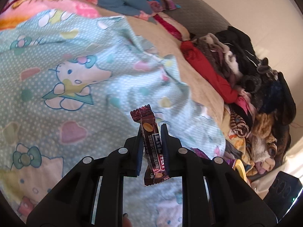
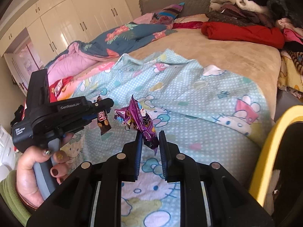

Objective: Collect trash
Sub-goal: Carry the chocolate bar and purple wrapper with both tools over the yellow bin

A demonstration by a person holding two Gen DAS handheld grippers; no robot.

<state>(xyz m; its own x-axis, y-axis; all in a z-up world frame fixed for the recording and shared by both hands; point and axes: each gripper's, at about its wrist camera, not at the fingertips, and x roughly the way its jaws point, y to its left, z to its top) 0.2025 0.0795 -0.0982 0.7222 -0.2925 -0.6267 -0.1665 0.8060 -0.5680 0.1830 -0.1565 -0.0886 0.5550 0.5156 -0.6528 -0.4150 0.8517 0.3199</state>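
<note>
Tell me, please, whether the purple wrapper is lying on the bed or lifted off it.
Lifted: the purple wrapper hangs pinched in the right tool, clear above the bedsheet.

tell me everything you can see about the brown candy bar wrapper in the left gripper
The brown candy bar wrapper is a slim, glossy foil-like packet in dark maroon-brown, with crimped zigzag ends, a blue and white logo, white Chinese print and nut pictures. It stands roughly upright, slightly tilted, clamped around its middle between the fingers of the left gripper, both ends sticking out free. It hangs above the cartoon-cat bedsheet without touching it. The right wrist view shows it from the side, dangling below the fingers.
</note>
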